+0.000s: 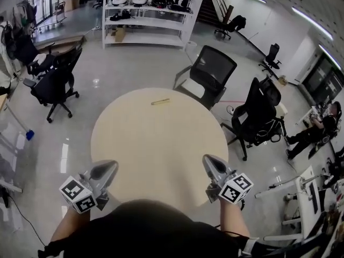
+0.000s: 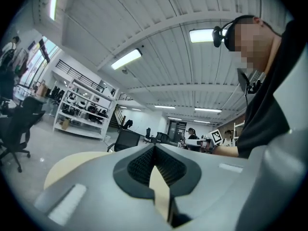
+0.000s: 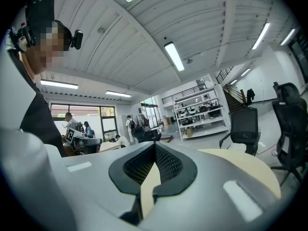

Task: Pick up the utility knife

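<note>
Here, the knife [image 1: 160, 101] lies untouched near the worktop's [image 1: 161, 144] far rim. Left tongs [image 1: 105, 170] and right tongs [image 1: 211, 163], both pressed together and empty, hover at its near rim; reach, opening and grasp are all still to do.

A round beige table [image 1: 158, 144] stands on a glossy grey floor [image 1: 129, 69], with black office chairs [image 1: 209, 71] near it, a white shelving unit [image 1: 145, 23] beyond, and strip lights [image 3: 174, 57] on the ribbed white ceiling [image 3: 144, 37].
</note>
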`<state>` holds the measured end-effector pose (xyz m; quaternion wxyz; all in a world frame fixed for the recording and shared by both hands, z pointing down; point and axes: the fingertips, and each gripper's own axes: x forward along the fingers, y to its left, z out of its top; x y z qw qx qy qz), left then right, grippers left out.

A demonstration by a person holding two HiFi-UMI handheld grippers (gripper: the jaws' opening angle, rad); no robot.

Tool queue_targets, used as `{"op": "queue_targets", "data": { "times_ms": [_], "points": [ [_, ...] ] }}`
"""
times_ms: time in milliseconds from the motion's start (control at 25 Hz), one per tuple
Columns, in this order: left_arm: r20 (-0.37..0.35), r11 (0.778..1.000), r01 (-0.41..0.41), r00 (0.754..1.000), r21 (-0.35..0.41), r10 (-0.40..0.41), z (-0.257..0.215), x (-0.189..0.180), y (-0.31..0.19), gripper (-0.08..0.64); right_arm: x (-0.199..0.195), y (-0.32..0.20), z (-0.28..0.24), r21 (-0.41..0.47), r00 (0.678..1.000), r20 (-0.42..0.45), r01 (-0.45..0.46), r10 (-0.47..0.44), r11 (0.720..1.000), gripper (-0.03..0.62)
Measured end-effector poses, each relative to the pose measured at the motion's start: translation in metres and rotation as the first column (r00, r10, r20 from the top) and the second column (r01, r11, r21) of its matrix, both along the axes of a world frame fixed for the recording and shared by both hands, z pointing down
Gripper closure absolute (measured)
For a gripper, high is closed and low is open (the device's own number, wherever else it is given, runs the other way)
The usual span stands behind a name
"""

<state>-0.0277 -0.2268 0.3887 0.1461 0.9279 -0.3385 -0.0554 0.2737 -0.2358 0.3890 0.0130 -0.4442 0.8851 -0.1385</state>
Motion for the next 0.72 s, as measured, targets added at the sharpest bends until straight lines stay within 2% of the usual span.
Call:
{"op": "queue_targets", "data": {
  "times_ms": [200,400,560,720],
  "points": [
    [0.018,0.998,0.057,0.998,-0.022,-0.057,-0.002,0.054,-0.044,0.561,0.05,-0.062,-0.002,0.017,0.998,0.016,0.063,-0.063,0.998,0.577],
    [0.101,0.998,0.068,0.993,-0.019,-0.065,-0.003,0.1,-0.076,0.56,0.087,-0.1,0.014,0.024,0.994,0.057,0.097,-0.098,0.995,0.577],
    [0.13,0.997,0.075,0.989,-0.019,-0.072,-0.007,0.124,-0.094,0.56,0.11,-0.117,0.022,0.028,0.992,0.086,0.091,-0.093,0.995,0.577],
    [0.14,0.999,0.049,0.989,-0.024,-0.045,-0.004,0.126,-0.107,0.56,0.109,-0.125,0.025,0.04,0.993,0.088,0.069,-0.073,0.997,0.577]
  ]
}}
